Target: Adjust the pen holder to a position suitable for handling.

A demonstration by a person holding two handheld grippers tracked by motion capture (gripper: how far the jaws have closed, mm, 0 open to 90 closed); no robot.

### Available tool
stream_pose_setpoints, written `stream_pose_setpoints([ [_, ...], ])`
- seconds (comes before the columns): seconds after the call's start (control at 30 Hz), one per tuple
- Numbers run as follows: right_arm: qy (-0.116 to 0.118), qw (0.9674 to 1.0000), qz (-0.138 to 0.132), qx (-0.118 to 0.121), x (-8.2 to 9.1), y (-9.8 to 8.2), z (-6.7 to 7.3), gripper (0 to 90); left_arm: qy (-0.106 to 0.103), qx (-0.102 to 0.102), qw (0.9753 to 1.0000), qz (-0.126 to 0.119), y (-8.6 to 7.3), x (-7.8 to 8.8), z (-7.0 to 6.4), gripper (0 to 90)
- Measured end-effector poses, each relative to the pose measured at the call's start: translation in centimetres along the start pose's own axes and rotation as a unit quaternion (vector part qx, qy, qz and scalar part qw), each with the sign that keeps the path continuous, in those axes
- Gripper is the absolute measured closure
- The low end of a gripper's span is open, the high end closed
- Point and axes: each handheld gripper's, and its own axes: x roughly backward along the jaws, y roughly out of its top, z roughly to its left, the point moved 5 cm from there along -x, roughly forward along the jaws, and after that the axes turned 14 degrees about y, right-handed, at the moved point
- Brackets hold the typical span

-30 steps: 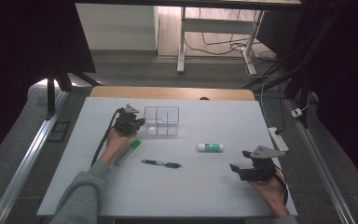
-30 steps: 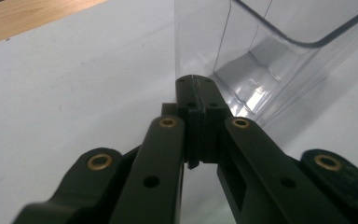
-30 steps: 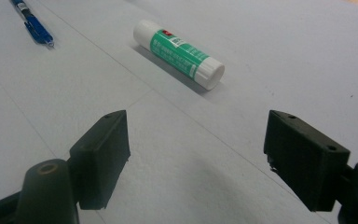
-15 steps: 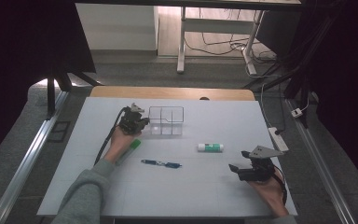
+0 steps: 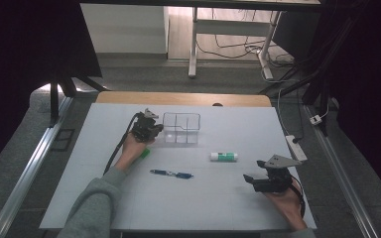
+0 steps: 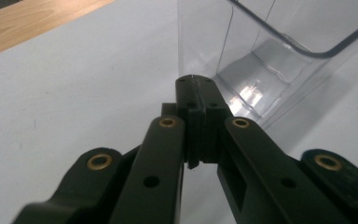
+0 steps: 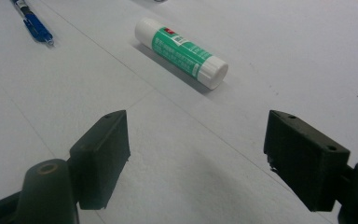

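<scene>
Organizer (image 6: 279, 60) stands just ahead of the left claw (image 6: 194, 84), its jaws closed, empty, seemingly nudging it; next, press gently; right claw (image 7: 196, 154) gapes, idle.

Clear organiser (image 5: 181, 128) wall right against left gripper (image 5: 154, 130); bare table (image 5: 327, 198) between glue stick (image 5: 223, 156) and right gripper (image 5: 250, 179)

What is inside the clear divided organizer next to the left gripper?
The clear organizer looks empty; the table shows through its compartments. The left gripper, fingers shut, sits against its left wall, so that corner is partly covered.
</scene>
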Motion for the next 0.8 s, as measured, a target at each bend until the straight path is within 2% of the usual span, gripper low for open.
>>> stream_pose_setpoints([
  [0.43,-0.004,1.0000,-0.001,-0.001,0.2,0.0,0.0,22.0,-0.011,-0.006,0.9999,0.000,1.0,-0.7,-1.2,88.7],
  [0.6,-0.003,1.0000,0.000,-0.004,0.2,0.0,0.0,22.0,-0.018,-0.013,0.9998,-0.001,1.4,-1.0,-2.1,88.7],
  [0.8,-0.007,1.0000,0.000,-0.005,0.2,-0.1,0.0,22.0,-0.024,-0.019,0.9995,0.001,1.4,-1.2,-2.5,88.7],
])
